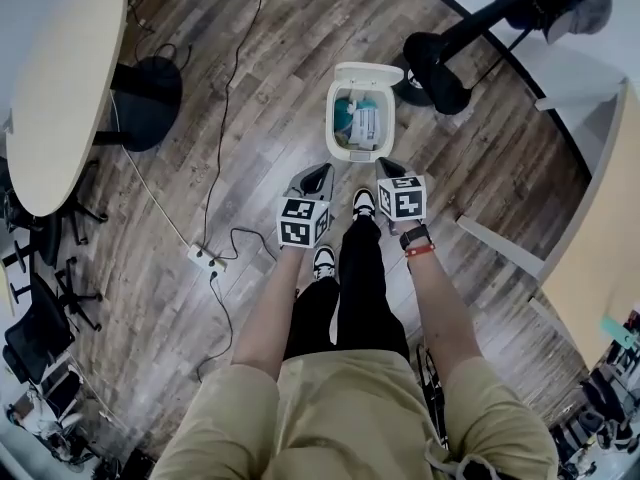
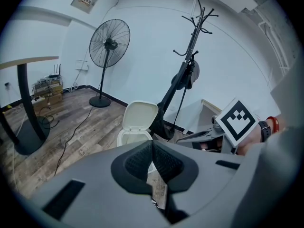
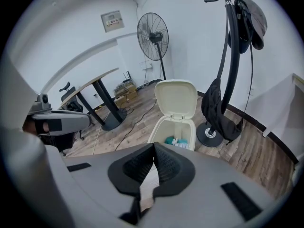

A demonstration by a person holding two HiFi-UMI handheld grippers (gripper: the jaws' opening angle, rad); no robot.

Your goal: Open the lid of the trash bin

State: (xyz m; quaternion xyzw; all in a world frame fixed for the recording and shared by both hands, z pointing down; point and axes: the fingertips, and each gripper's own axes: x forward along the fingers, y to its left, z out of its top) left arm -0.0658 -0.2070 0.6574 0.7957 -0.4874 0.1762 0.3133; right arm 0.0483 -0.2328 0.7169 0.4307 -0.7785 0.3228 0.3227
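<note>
Left tool: jaws shut tight, pads meeting, nothing between them. Right tool: same, jaws closed, empty. In the head view both tools hang side by side over the floor and point toward 12 o'clock. Neither touches anything.

Bin stands on the floor at 12 o'clock, just beyond the tool tips and between them. From the left tool it sits nearer 1 o'clock, from the right tool nearer 11. Lid is already open. It is hinged at the far edge and stands roughly upright, inner face toward the tools. Teal and white trash lies inside.

Shoes: one between the tools, the other at 6 o'clock of the left tool. Band on the right wrist.

Coat stand has its base at 2 o'clock of the bin, close by, with a dark bag hanging low on the pole. Fan stands well behind the bin, near the wall. Power strip is at 8 o'clock of the left tool, and its cable runs up the floor toward 12.
</note>
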